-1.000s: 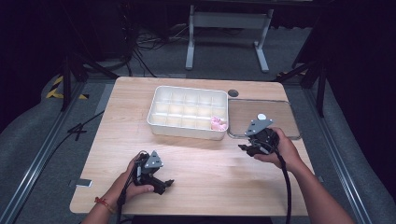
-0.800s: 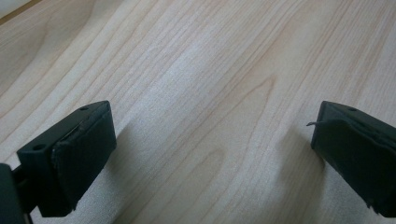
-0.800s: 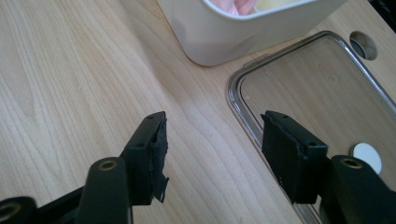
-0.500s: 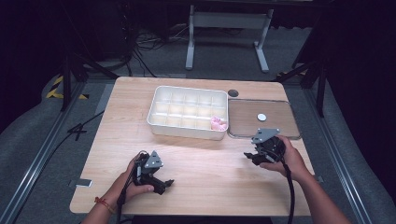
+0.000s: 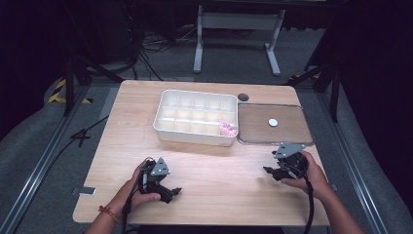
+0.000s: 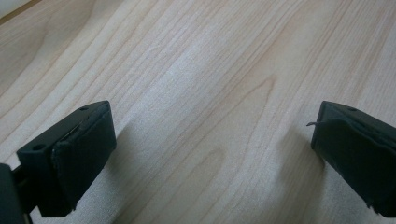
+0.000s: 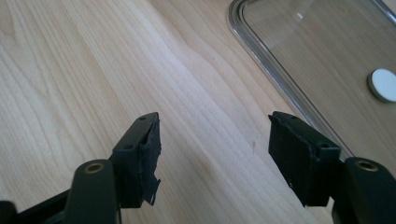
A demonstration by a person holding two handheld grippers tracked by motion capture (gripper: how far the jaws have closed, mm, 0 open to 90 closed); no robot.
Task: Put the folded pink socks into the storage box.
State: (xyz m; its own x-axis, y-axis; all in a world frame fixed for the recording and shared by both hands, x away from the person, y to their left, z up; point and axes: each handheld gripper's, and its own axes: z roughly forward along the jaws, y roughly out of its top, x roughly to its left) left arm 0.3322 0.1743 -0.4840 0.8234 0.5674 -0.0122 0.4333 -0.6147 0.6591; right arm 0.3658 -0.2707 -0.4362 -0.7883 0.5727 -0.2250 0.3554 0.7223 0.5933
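Right gripper (image 5: 273,171): jaws spread, just opened, nothing between them; it rests low over the pale wooden table (image 5: 219,170), near the flat clear plastic lid (image 5: 272,124) beside the white compartmented plastic tray (image 5: 195,117); left gripper (image 5: 168,190) spread, empty. Risk: a careless reach could catch the lid's raised rim and slide it.

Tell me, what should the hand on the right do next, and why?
Probably reach forward to the small white disc in the clear tray. The right gripper has just been opening its jaws, nothing is between them, and the disc lies just ahead. The white compartment box holds something pink already.
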